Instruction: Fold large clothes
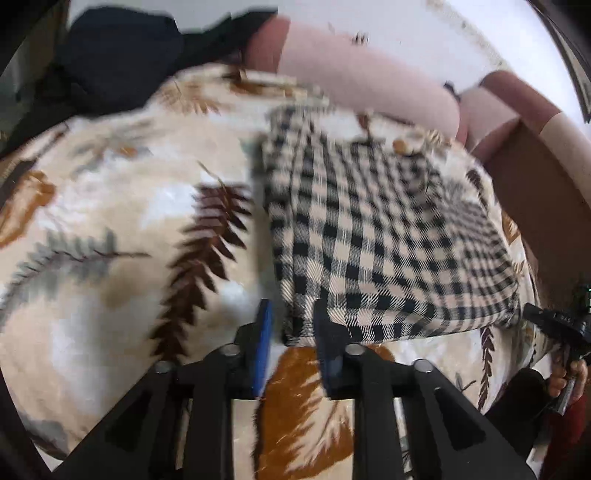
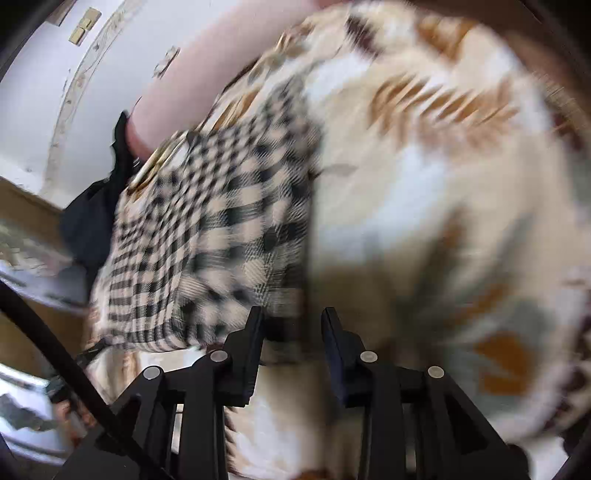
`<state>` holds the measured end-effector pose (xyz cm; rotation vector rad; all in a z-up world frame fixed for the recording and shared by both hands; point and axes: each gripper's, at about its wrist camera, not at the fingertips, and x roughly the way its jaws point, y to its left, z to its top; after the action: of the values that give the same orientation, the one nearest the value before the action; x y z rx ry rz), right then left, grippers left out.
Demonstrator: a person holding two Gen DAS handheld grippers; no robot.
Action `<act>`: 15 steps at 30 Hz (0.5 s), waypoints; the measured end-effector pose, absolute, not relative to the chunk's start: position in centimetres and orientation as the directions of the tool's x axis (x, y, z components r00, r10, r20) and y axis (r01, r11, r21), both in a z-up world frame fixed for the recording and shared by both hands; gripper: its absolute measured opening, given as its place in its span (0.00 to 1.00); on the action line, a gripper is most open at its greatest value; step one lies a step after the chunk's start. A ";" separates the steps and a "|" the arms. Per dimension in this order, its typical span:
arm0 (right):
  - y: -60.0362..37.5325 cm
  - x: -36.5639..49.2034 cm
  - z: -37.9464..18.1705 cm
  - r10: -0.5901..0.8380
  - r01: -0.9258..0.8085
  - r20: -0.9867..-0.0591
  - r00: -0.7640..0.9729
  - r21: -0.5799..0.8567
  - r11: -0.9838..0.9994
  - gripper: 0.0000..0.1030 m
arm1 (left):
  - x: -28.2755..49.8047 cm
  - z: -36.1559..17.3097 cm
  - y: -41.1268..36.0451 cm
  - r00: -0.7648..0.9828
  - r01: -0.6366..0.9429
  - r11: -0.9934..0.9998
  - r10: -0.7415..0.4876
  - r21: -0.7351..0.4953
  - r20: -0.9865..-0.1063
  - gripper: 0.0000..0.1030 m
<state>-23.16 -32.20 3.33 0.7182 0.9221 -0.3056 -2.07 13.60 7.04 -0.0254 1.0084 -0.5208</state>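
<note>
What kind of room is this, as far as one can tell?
Probably a bedroom: a leaf-print blanket covers a bed-like surface, pink bolsters lie along the white wall, and a folded checked garment rests on top.

- A bed fills most of the room from here, covered by a cream blanket (image 1: 122,206) printed with brown, rust and grey fern leaves.
- Along the far edge of the bed lies a long pale pink bolster (image 1: 369,81), with a darker maroon cushion end (image 1: 517,96) just beside it.
- Behind the bolster stands a white wall (image 1: 424,29), scuffed and marked along a curved trim line.
- On that wall sits a small brass-coloured switch plate (image 2: 85,26).
- A brown wooden bed frame (image 1: 535,192) runs down one side of the blanket.
- Soft daylight falls evenly across the bedding; motion blur hides finer detail.
</note>
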 end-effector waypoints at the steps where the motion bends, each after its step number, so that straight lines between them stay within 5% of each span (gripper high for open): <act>1: -32.1 -23.5 4.5 0.014 0.531 -0.807 0.590 0.401 0.747 0.36 | -2.5 8.0 14.1 0.465 0.397 0.885 -0.422 -0.243 -0.778 0.47; 5: -29.5 -21.9 9.5 -0.098 0.488 -0.729 0.678 0.346 0.801 0.36 | -2.8 11.4 13.4 0.634 0.342 0.928 -0.343 -0.147 -0.693 0.60; 9: -24.6 -17.5 11.4 -0.042 0.356 -0.672 0.740 0.337 0.872 0.36 | -2.3 13.8 12.1 0.758 0.280 0.955 -0.284 -0.099 -0.587 0.85; 15: -16.1 -8.4 7.7 0.040 0.213 -0.725 0.688 0.254 0.943 0.36 | -0.3 12.9 11.0 0.748 0.205 0.969 -0.247 -0.141 -0.615 0.85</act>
<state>-8.37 -16.09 7.71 0.3335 0.8101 -0.0989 -0.26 11.02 12.89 -0.0657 0.6820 -0.2472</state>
